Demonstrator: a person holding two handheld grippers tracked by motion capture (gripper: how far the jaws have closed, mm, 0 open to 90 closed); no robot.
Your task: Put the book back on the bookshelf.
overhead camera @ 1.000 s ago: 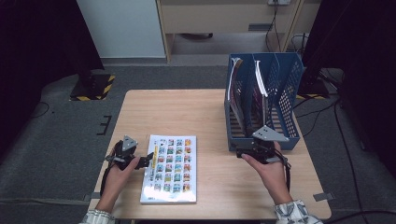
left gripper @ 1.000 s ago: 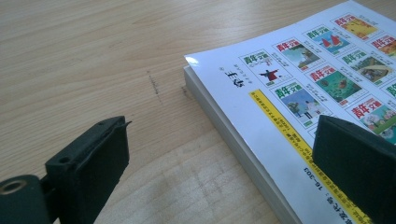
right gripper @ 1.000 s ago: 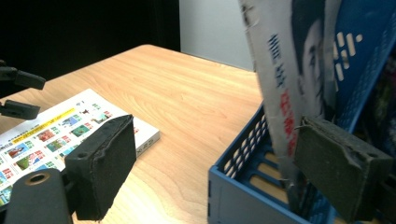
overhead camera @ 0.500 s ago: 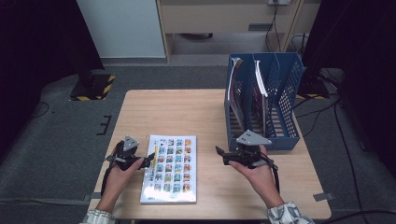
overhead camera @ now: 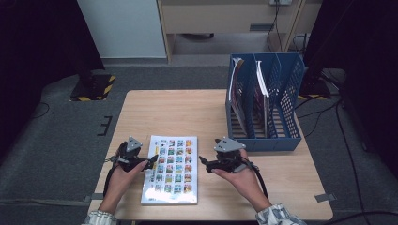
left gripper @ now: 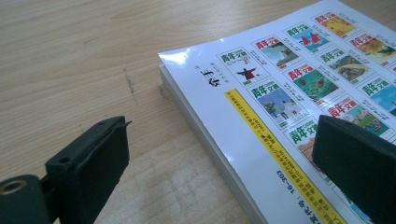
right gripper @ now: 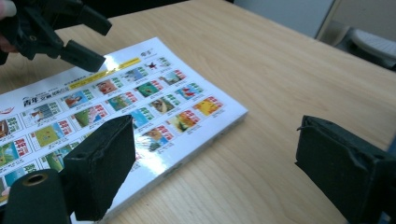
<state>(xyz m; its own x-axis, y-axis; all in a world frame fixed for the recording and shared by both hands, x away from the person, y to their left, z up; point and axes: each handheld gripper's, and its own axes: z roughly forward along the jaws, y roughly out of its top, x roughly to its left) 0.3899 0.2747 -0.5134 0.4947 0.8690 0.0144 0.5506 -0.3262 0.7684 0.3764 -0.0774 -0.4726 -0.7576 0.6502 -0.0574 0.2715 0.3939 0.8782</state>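
Both tongs gape empty: my left tongs [overhead camera: 151, 161] straddle the book's [overhead camera: 171, 168] left edge, right tongs [overhead camera: 202, 161] beside its right edge.

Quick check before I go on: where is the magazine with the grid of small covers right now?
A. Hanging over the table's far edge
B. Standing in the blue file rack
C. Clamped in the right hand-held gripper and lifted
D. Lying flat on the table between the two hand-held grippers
D: the magazine lies flat on the table, with the left hand-held gripper and right hand-held gripper open at either side of it.
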